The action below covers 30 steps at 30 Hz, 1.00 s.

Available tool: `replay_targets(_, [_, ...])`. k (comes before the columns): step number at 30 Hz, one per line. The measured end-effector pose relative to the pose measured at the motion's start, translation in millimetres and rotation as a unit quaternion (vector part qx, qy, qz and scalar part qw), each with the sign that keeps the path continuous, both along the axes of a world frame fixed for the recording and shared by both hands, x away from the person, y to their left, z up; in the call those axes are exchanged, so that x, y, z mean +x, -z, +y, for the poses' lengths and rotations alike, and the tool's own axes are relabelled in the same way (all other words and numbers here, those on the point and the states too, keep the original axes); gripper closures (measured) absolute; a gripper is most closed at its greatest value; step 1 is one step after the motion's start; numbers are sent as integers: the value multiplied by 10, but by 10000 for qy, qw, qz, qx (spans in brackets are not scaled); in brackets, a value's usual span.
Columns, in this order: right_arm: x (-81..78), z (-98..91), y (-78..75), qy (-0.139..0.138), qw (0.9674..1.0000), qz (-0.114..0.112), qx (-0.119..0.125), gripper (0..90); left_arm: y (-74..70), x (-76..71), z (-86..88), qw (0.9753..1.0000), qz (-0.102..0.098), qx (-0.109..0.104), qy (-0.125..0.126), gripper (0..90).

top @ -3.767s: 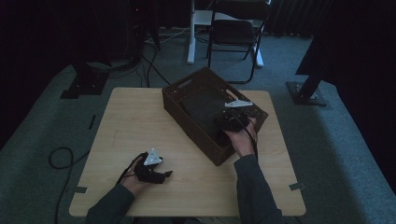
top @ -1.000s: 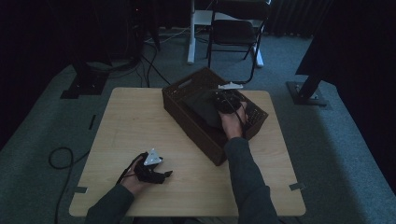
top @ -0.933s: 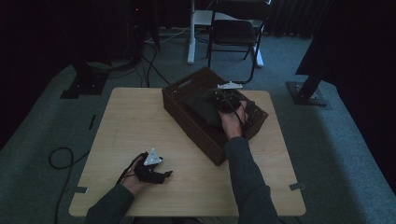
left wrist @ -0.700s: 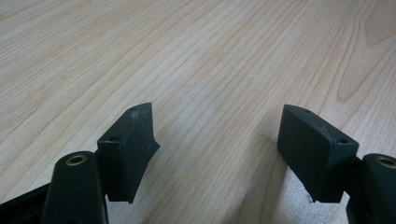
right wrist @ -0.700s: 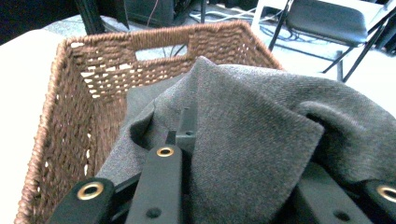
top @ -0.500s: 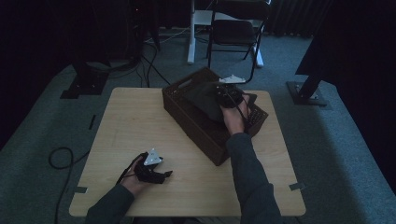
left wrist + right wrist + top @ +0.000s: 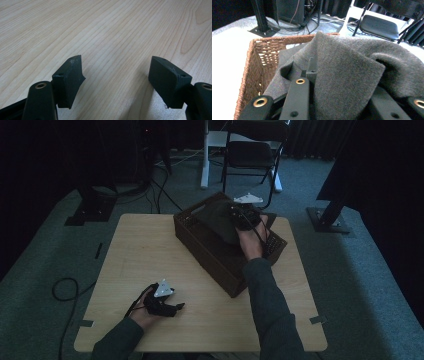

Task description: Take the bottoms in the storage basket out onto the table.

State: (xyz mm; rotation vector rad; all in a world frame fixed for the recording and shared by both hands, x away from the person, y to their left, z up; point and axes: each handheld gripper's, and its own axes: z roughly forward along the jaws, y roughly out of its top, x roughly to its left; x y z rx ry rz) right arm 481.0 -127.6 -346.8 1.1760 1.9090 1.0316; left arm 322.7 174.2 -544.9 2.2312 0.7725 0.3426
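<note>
Here you have two grippers, one basket, one grey cloth, one table and one chair. Your right gripper (image 7: 239, 215) is over the basket (image 7: 200, 240), and its jaws are pinched tight on the grey cloth (image 7: 352, 75). The cloth is lifted up out of the basket, with its lower part hanging down inside. The basket sits on the far right part of the table (image 7: 150, 255). Your left gripper (image 7: 116, 82) rests low on the bare wood near your edge of the table, well apart from the basket. Its jaws stand wide open with nothing between them. The chair (image 7: 252, 152) stands on the floor past the table.

The cloth covers most of your right gripper's jaws, so you can't see their tips. The room is dark, so the bottom of the basket is hard to make out.
</note>
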Motion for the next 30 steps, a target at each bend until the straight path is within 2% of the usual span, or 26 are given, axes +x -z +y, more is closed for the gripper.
replay_targets(5, [-2, -4, -59, -16, 10000, -26, 71, 723, -1, 1, 2, 10000, 0, 16, 9, 279])
replay_targets(12, [-29, 26, -120, -63, 9999, -113, 4, 723, 0, 0, 0, 10000, -1, 2, 1, 279])
replay_targets(21, [-34, 53, -175, -128, 9998, -110, 53, 722, 0, 0, 0, 10000, 2, 2, 0, 279])
replay_targets(26, [-60, 128, -224, -219, 9996, -184, 25, 723, -3, 1, 2, 10000, 6, 20, 14, 279])
replay_targets(30, [-72, 171, -268, -281, 9993, -227, 109, 722, -3, 0, 2, 10000, 4, 24, 13, 279])
